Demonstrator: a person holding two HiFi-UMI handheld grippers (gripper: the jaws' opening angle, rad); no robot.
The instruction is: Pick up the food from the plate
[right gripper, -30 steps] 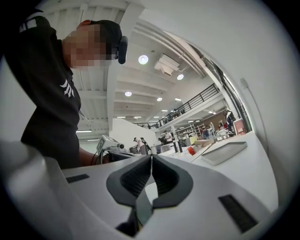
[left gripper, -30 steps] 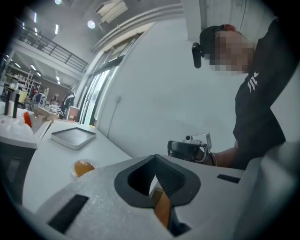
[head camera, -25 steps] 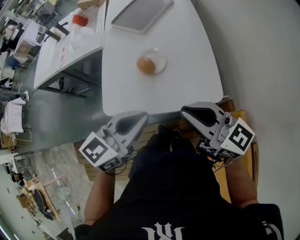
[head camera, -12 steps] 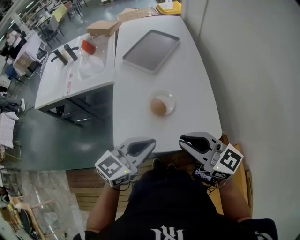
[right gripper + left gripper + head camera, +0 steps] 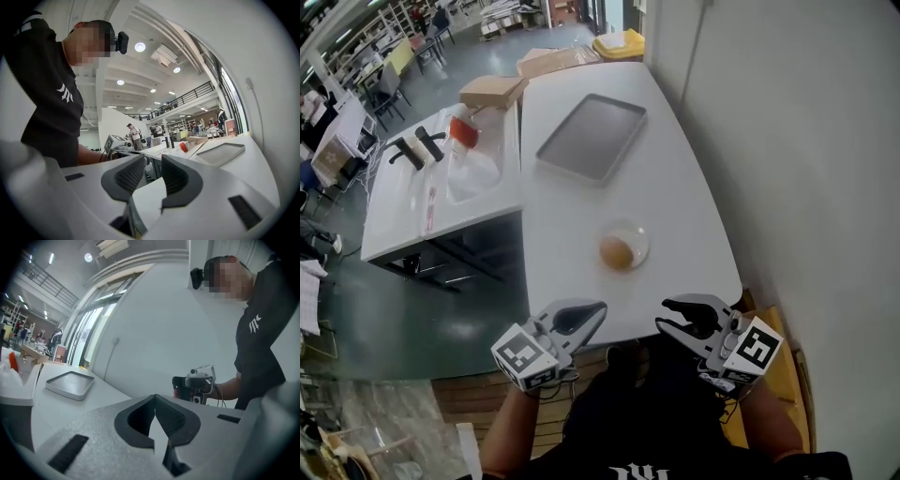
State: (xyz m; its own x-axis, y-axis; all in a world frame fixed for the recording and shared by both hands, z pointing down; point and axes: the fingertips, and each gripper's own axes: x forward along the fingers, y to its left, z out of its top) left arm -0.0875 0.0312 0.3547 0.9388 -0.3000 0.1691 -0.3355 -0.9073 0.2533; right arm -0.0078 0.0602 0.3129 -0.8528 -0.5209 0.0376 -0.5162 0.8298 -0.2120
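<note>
Both grippers have advanced to the near edge of the white table (image 5: 675, 178), and the right gripper (image 5: 677, 317) has just been opening its jaws, with nothing between them. Head view: a round brown food piece (image 5: 617, 252) rests on the clear plate (image 5: 637, 232), ahead of both tools and apart from them. Left gripper view: the left gripper (image 5: 154, 397) has its jaws fully together and carries nothing. Right gripper view: jaws partly apart and empty, judged to be readying for the pick.
</note>
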